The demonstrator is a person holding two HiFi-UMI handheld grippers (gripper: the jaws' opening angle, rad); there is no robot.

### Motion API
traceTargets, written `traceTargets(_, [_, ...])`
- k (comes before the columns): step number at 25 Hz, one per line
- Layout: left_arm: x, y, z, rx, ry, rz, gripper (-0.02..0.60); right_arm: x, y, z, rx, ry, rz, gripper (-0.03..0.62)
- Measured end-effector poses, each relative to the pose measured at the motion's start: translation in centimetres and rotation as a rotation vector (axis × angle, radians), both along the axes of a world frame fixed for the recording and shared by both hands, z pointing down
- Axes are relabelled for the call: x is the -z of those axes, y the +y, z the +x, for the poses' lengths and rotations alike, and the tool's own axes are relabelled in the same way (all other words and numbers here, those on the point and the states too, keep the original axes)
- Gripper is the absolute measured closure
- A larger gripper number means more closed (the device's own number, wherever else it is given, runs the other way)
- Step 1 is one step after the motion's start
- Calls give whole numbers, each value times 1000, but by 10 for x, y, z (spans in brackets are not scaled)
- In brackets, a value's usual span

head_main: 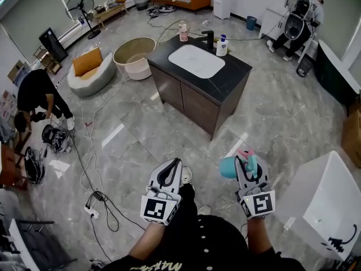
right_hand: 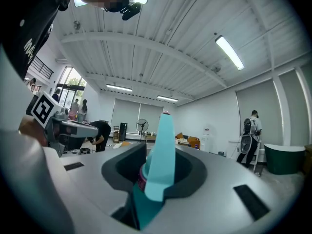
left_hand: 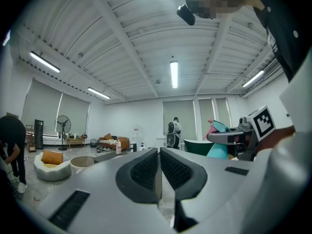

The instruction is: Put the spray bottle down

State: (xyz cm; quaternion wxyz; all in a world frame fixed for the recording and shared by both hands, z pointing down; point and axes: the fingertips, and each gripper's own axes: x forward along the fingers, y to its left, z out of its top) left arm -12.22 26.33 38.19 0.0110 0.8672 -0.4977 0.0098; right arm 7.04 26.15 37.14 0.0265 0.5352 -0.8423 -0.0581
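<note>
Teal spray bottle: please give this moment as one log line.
right gripper: shut on teal plastic spray bottle | left gripper: shut, empty

Two grippers showed, the left gripper (head_main: 175,162) and the right gripper (head_main: 247,159) — plus one spray bottle (head_main: 228,167), one sink counter (head_main: 237,72), one standing fan (head_main: 80,7).

Dark vanity cabinet (head_main: 189,103) stands mid-floor, with a white basin (head_main: 196,61) set in its top. Black faucet (head_main: 209,38), white pump bottle (head_main: 222,46) and pink bottle (head_main: 183,31) stand along the far edge. Round tub (head_main: 134,55) sits just left. White bathtub (head_main: 327,202) at right. One person (head_main: 34,95) bends at left.
</note>
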Motion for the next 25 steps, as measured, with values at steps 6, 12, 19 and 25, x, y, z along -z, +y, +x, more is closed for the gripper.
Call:
traceTargets(6, [-5,-66,16,-48,13,6,558,-4,-56,11,-28,15,-2,491])
traceTargets(12, [1,-153,19,-71,20,15,558,1,-136,17,-59,23,3,491])
traceTargets(19, [17,-245,5,-97,24,33,558,24,-225,9,-92,36,31,491])
traceTargets(25, [20,-305,-9,-115,27,31,558,25,-284,-6,-114,37,28,491])
